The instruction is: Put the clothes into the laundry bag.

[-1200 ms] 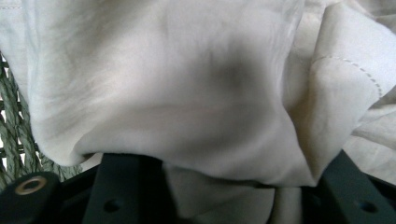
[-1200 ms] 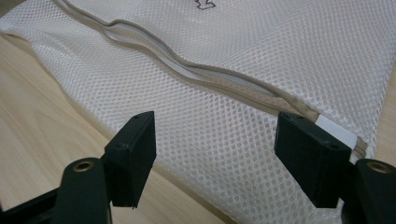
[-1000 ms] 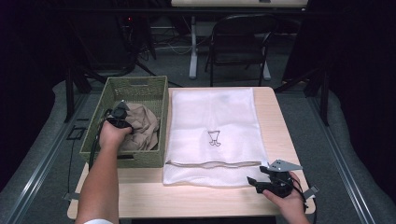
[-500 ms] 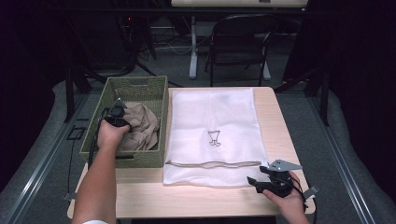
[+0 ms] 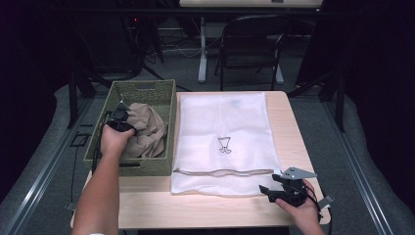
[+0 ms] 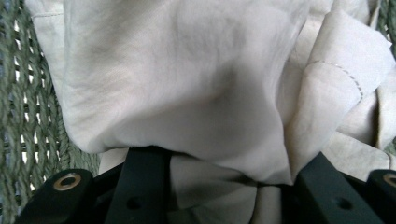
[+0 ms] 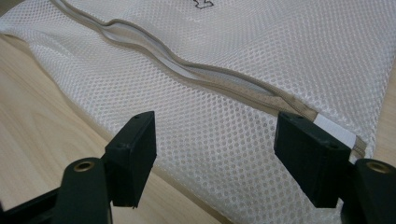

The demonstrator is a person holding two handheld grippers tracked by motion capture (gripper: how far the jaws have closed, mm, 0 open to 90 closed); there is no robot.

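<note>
A crumpled beige garment lies in a green woven basket at the table's left. My left gripper reaches down into the basket onto the cloth. Its jaws have just been closing, and a bunched fold of the garment is pinched between them. A white mesh laundry bag lies flat in the middle of the table, with a beige zipper along its near edge. My right gripper rests at the bag's near right corner. It is open over the mesh, near the zipper's end.
The wooden table has a bare strip along its near edge. A small dark logo marks the bag's centre. A folding chair and table legs stand on the floor beyond the far edge.
The left hand has shifted slightly within the basket, on the garment. The right hand and the mesh bag have stayed where they were.
</note>
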